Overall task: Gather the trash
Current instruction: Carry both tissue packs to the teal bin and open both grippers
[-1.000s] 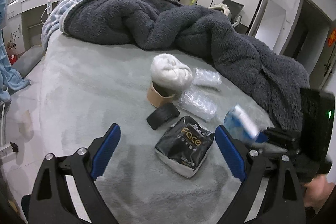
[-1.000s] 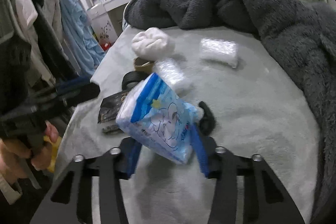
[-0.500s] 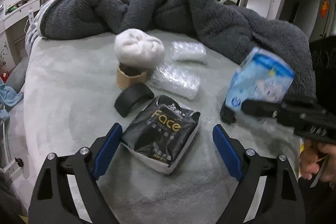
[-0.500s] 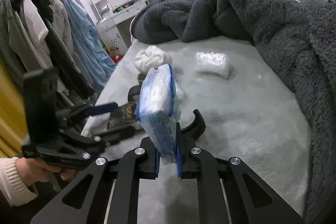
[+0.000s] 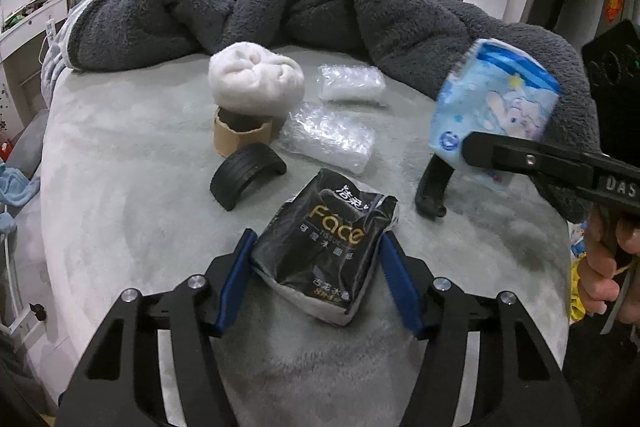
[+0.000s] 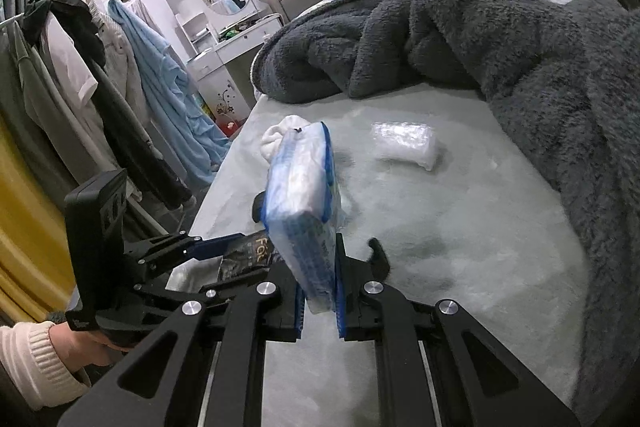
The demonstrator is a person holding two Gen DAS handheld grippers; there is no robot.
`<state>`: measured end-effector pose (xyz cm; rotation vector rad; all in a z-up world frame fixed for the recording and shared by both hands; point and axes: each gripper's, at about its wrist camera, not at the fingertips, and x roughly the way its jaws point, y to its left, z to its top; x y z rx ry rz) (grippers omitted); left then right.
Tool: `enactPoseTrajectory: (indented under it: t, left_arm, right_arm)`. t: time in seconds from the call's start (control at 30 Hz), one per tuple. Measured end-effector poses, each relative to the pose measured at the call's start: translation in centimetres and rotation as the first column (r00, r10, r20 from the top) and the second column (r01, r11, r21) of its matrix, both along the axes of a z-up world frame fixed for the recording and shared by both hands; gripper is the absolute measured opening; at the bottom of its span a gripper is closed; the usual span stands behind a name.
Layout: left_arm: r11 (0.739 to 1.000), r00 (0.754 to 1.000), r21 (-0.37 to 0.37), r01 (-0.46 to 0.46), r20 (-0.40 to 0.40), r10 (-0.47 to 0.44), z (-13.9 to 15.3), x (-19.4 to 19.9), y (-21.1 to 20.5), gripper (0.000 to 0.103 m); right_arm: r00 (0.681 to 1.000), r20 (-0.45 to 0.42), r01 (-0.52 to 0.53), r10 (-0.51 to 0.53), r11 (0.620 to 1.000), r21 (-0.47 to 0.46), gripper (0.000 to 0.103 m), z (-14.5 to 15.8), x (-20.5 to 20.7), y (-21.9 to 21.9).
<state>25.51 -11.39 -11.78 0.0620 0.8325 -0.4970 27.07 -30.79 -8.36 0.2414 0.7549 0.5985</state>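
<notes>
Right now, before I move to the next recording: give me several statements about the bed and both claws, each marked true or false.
1. The right claw is clamped on the blue tissue pack. True.
2. The left claw straddles the black Face tissue pack. True.
3. The white cloth ball lies on the floor. False: it sits on the cardboard tape roll.
4. One bubble wrap piece is on the bed. False: two, one nearer and one farther.
5. The grey blanket is folded flat. False: it is bunched.

black tissue pack (image 5: 324,247) | flat on bed; blue tissue pack (image 6: 304,207) | lifted, tilted
</notes>
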Motion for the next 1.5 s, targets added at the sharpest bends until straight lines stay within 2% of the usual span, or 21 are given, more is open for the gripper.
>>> enactPoseTrajectory:
  t: [0.3,0.7,1.17,1.27,1.5]
  left_arm:
    - [1.000,0.999,0.001,0.027,0.022,-0.027,1.1,-1.3,2.2,0.064]
    - [1.000,0.999,0.003,-0.031,0.028,0.031,2.2,-2.7,8.5,0.064]
    - [0.993,0.993,-0.017,-0.116,0.018,0.116,2.5,-4.7,16.4,0.064]
    - [0.992,0.992,-0.027,-0.126,0.001,0.126,2.1,-5.2,17.9,0.064]
    - [0.983,0.981,0.018,-0.184,-0.061,0.185,0.2,-6.0,21.8,0.064]
  right_arm:
    - [0.999,0.014,-0.042,0.042,0.999,0.000,0.012,1.1,0.9,3.7]
    - [0.991,0.024,-0.129,0.130,0.991,-0.023,0.012,2.1,1.5,10.8]
    - [0.967,0.029,-0.253,0.255,0.967,-0.039,0.012,2.8,1.1,20.6]
    - [0.961,0.022,-0.276,0.277,0.960,-0.044,0.012,2.6,1.0,22.5]
    - [0.944,0.005,-0.329,0.331,0.942,-0.068,0.012,1.9,0.3,26.7]
